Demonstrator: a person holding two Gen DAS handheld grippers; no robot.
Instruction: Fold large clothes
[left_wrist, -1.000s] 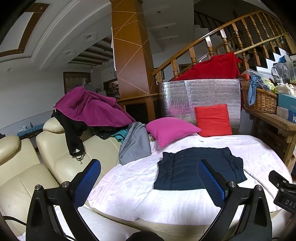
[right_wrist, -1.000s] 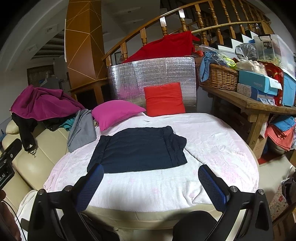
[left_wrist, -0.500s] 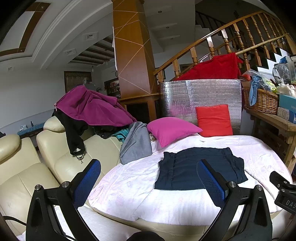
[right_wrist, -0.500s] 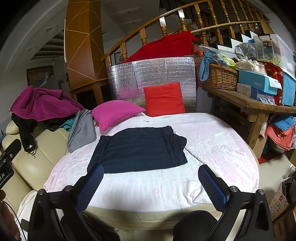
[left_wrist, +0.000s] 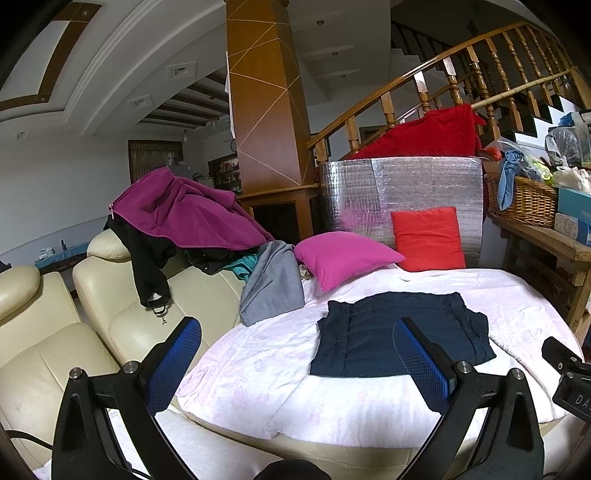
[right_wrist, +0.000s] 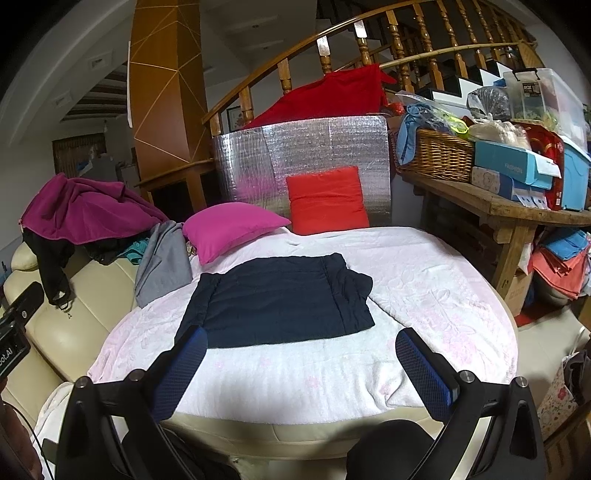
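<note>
Holding both tools wide apart at the jaws, we grip nothing: the left gripper and the right gripper each hang spread over the near edge of the round bed. Ahead, the navy garment lies flat on the pale pink blanket, folded into a rough rectangle with a bunched flap along its right side. Beyond it we see 2 cushions, a magenta pillow and a red pillow leaning on a silver foil panel. Left, a grey garment spills off the cream sofa, under a purple jacket.
</note>
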